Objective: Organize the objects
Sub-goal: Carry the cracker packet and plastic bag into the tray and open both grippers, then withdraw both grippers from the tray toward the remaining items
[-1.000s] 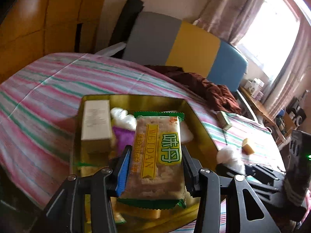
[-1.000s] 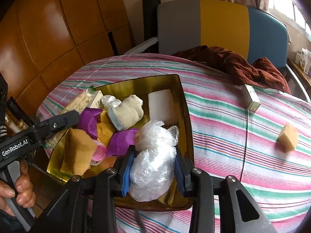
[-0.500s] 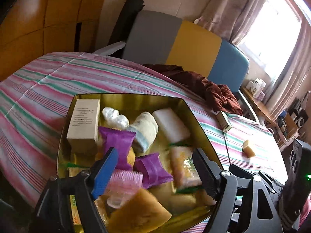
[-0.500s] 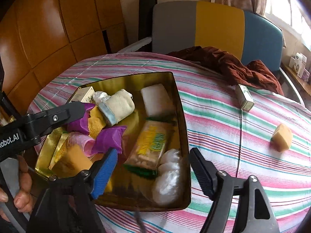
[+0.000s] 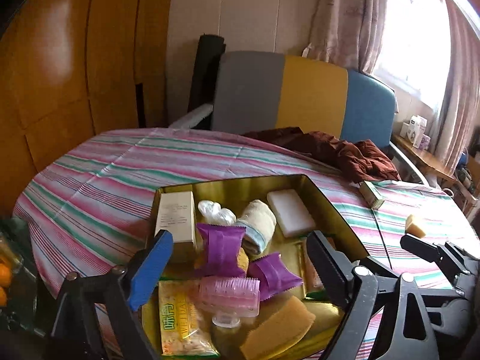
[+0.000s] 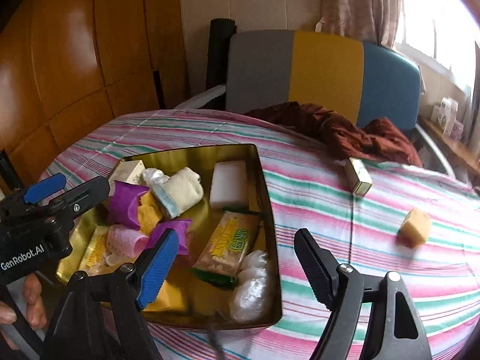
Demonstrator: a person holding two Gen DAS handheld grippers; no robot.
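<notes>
My left gripper (image 5: 240, 265) is opening wide, gripping nothing, above the gold tin (image 5: 336, 207) of snacks; my right gripper (image 6: 234, 258) stands open and empty over the tin's near corner, the biscuit packet (image 6: 231, 243) and clear bag (image 6: 252, 288) lying just below. A sponge cube (image 6: 415, 231) and small box (image 6: 358, 177) rest apart on the striped cloth (image 6: 330, 210).

We see the left gripper (image 5: 240, 262) angled down, jaws opening wide, nothing pinched. Our right gripper (image 6: 232, 259) also tilts down, jaws apart, empty. Left hand (image 6: 21, 306) wraps the left gripper's handle, near left.
</notes>
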